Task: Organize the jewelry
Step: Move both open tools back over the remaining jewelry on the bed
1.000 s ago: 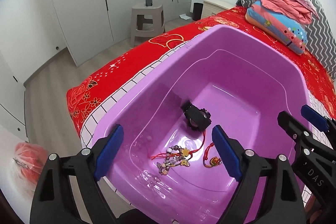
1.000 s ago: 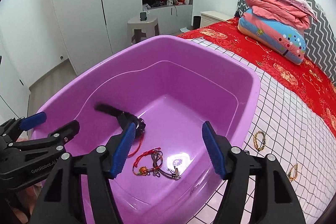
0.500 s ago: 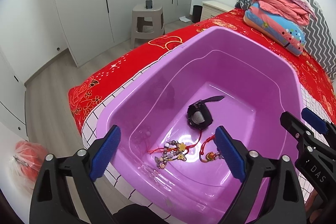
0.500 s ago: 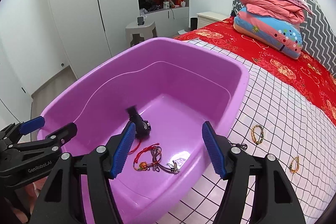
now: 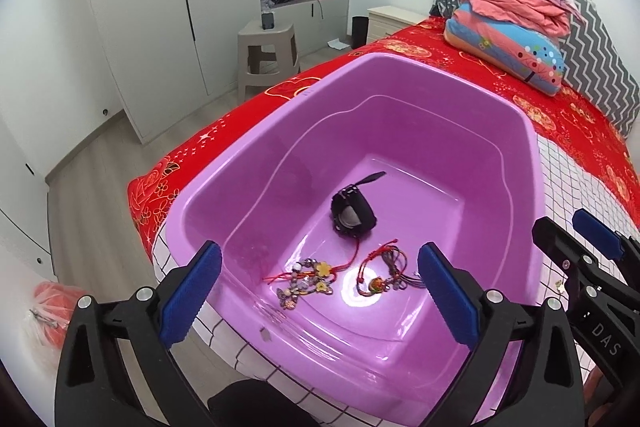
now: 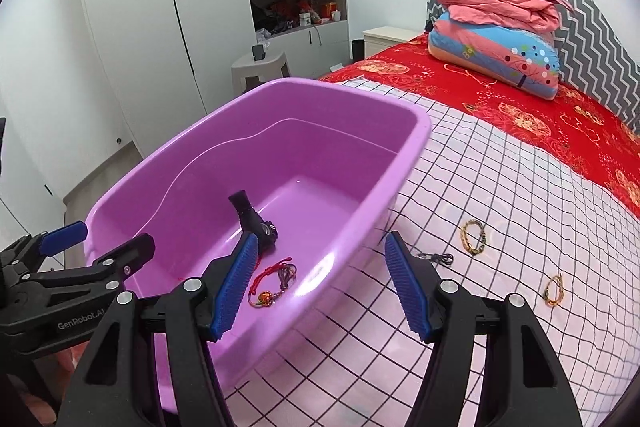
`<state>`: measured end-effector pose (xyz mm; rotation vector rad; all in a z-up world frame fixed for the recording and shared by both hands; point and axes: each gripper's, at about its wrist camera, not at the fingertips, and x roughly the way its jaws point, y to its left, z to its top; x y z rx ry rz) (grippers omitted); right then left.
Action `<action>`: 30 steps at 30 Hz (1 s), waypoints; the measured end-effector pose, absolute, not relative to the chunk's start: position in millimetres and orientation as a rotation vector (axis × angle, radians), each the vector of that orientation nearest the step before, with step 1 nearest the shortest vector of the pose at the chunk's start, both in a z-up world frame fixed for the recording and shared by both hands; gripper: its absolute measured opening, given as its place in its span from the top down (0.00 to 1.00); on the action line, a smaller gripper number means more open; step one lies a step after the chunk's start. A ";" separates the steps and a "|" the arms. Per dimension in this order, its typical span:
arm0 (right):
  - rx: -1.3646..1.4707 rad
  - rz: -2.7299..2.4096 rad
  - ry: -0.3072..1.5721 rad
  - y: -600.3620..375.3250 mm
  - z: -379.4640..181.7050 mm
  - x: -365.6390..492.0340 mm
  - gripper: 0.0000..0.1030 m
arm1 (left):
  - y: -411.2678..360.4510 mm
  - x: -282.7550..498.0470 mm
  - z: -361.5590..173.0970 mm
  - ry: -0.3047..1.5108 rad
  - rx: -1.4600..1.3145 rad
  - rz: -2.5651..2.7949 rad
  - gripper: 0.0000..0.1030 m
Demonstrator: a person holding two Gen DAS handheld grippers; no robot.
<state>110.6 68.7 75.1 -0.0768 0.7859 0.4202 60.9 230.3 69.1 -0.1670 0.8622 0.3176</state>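
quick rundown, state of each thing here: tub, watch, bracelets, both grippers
purple tub: upright on the bed, holds jewelry
black watch: lying in the tub
red cord bracelet: in the tub
two beaded bracelets: outside the tub, on the checked sheet
left gripper: open, empty
right gripper: open, empty

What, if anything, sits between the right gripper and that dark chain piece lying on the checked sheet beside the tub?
Nothing visible. The dark chain piece lies on open checked sheet just beyond the open right gripper, outside the purple tub.
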 end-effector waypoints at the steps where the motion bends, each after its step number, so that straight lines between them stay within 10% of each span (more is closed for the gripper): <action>1: -0.072 0.416 0.781 64.4 76.0 107.6 0.38 | 227.3 59.8 69.3 0.861 -0.163 0.315 0.06; 30: 0.106 0.196 0.739 -102.6 31.1 -1.3 0.26 | 89.1 12.4 59.5 0.807 -0.035 0.028 0.06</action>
